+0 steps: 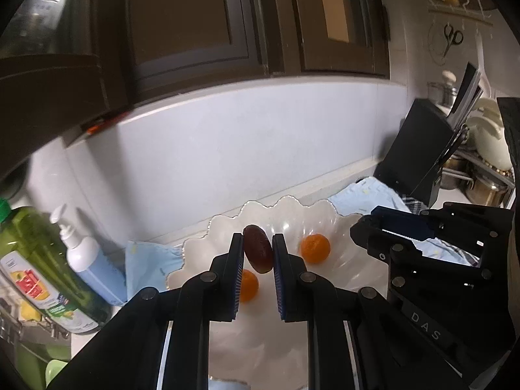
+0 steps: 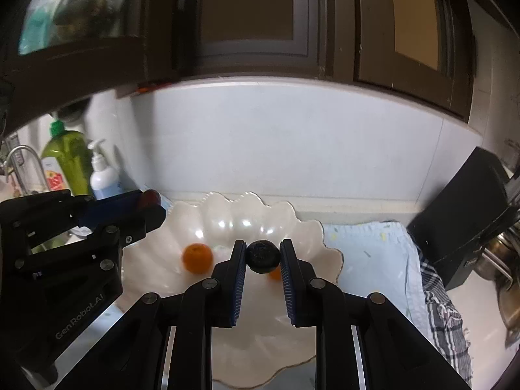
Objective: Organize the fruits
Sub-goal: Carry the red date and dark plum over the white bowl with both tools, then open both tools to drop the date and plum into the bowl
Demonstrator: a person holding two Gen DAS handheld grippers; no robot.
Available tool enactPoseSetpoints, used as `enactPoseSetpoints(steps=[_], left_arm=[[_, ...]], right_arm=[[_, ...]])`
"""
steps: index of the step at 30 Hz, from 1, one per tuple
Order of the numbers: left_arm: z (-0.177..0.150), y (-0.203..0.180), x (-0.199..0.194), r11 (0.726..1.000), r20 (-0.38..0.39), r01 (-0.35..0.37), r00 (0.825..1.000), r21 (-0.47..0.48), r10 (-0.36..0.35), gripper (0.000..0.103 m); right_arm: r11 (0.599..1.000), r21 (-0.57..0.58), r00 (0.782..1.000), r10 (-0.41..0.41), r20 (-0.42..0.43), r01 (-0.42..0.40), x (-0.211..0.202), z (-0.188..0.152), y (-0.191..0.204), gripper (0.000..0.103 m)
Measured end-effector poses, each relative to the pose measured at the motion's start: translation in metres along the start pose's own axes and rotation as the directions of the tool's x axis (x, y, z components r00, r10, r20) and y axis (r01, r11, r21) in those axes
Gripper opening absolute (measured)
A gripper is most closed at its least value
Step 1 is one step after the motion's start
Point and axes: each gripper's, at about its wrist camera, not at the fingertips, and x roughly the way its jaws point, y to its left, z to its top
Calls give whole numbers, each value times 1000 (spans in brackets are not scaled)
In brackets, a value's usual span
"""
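Observation:
A white scalloped bowl (image 1: 292, 217) (image 2: 227, 214) stands on the counter with two small oranges in it (image 1: 314, 247) (image 1: 248, 285); in the right wrist view one orange (image 2: 197, 257) shows fully and the other (image 2: 275, 274) peeks from behind the held fruit. My left gripper (image 1: 258, 249) is shut on a dark red oval fruit (image 1: 258, 253) above the bowl; it also shows in the right wrist view (image 2: 149, 199). My right gripper (image 2: 262, 256) is shut on a dark round fruit (image 2: 262, 256) above the bowl.
A green dish-soap bottle (image 1: 42, 260) and a white-and-blue pump bottle (image 1: 87, 256) stand at the left near a tap (image 2: 22, 162). A light blue cloth (image 2: 370, 253) lies right of the bowl. A black knife block (image 1: 416, 149) and pots (image 1: 484, 185) stand at the right. Dark cabinets hang above.

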Motion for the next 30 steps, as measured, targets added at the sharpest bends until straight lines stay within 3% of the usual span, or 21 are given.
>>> enactPoseSetpoints(steps=[10,21,23,25,28,30], left_arm=[[-4,-12,62,999,-119,18,993,43,-13,18],[-8,-16,89,998,-174,26,985,53,-17,20],[-8,-14,91,998,-179,24,984,52,-14,25],[-8,-12,91,999,-176,15,984,48,-6,42],[-7,-9,88,999,-166,-12,986,52,21,54],[-7,-5,85,998,-157,-34,987,50,41,64]], right_arm=[[1000,-7,996,-28,-84,28,41,-3,-20,22],[1000,2,989,-25,-145,25,69,-12,-32,23],[1000,1,988,-28,-149,28,71,-12,-32,23],[1000,11,988,-23,-151,25,72,-11,-33,25],[999,21,988,-46,-146,50,71,-10,-35,47],[997,23,988,-71,-136,75,68,-9,-36,51]])
